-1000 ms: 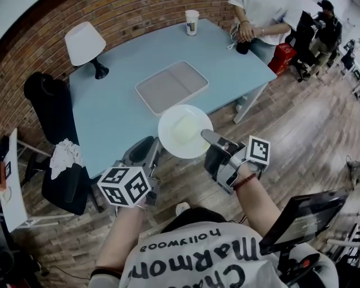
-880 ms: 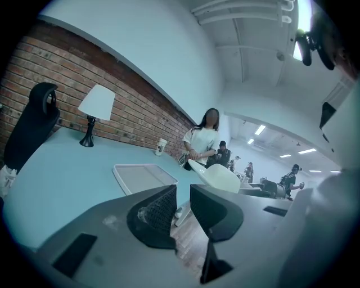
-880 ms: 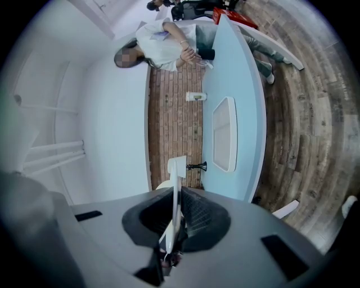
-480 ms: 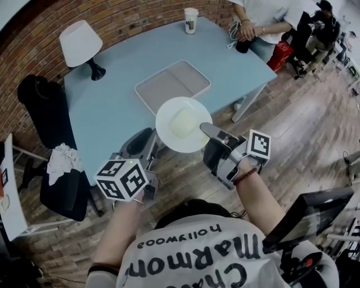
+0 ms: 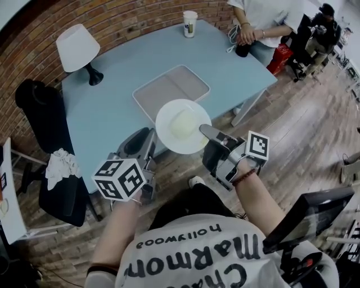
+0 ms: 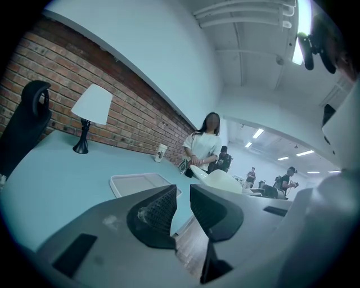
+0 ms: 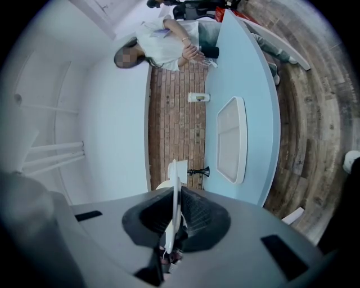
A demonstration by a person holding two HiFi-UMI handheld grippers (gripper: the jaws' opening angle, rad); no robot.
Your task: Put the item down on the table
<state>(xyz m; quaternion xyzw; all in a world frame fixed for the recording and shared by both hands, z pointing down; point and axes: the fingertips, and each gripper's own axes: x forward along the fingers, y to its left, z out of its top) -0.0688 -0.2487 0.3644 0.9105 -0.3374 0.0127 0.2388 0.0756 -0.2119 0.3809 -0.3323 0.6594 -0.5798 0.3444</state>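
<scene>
The right gripper (image 7: 175,191) pinches the near-right rim of a white plate (image 5: 181,125). In the right gripper view its jaws are closed flat on that rim, with the plate edge-on between them. The plate is held roughly level in the air over the near edge of the light blue table (image 5: 112,107). Seen from above, it overlaps the near corner of a shallow grey tray (image 5: 169,87) lying in the middle of the table — nothing else on the table is as close to the plate. A pale patch sits in the plate's centre; what it is cannot be made out.

The left gripper (image 6: 181,192) hangs off the table's near edge, to the left of the plate and not touching it. Its jaws stand a narrow gap apart with nothing between them.

Further off on the table, a lamp (image 5: 73,45) with a white shade stands at the far-left corner, and a paper cup (image 5: 190,22) stands by the far edge along the brick wall. A seated person (image 5: 261,17) is at the far-right corner, hands together at the table's edge. A black chair (image 5: 42,112) stands against the left edge with a pale cloth (image 5: 61,164) draped on it. Away from the table, a dark monitor (image 5: 304,216) stands over the wooden floor beside the holder's right arm.
</scene>
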